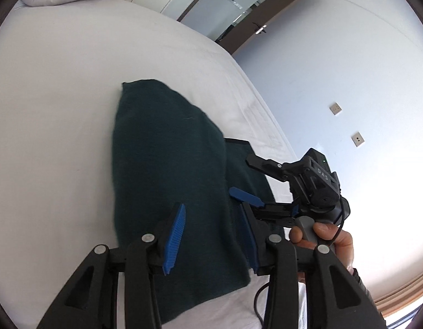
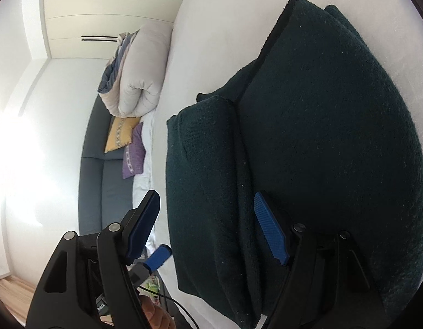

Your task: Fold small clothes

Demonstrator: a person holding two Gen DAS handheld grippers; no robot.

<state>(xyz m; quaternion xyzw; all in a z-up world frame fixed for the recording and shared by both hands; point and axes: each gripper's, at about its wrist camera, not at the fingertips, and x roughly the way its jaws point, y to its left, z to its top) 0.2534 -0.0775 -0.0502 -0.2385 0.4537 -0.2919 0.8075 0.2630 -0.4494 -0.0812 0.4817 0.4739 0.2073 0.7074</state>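
A: Where's the garment?

B: The dark green knit garment lies on the white bed, partly folded. In the right wrist view it fills the frame from 12 o'clock round to 5 o'clock, with a doubled-over flap lying near the centre, toward 7 o'clock.

A: And the left gripper?

B: Spread wide, blue pads at 7 and 5 o'clock of its own view, poised over the near end of the cloth and gripping nothing.

A: The right gripper?

B: Also spread. One blue pad sits against the fabric at 5 o'clock; the other finger is off the bed's edge at 7 o'clock. The flap lies between them, unpinched. From the left wrist view that gripper shows at 4 o'clock, a hand on its handle.

A: Anything else?

B: A folded white duvet and cushions at 10 o'clock.
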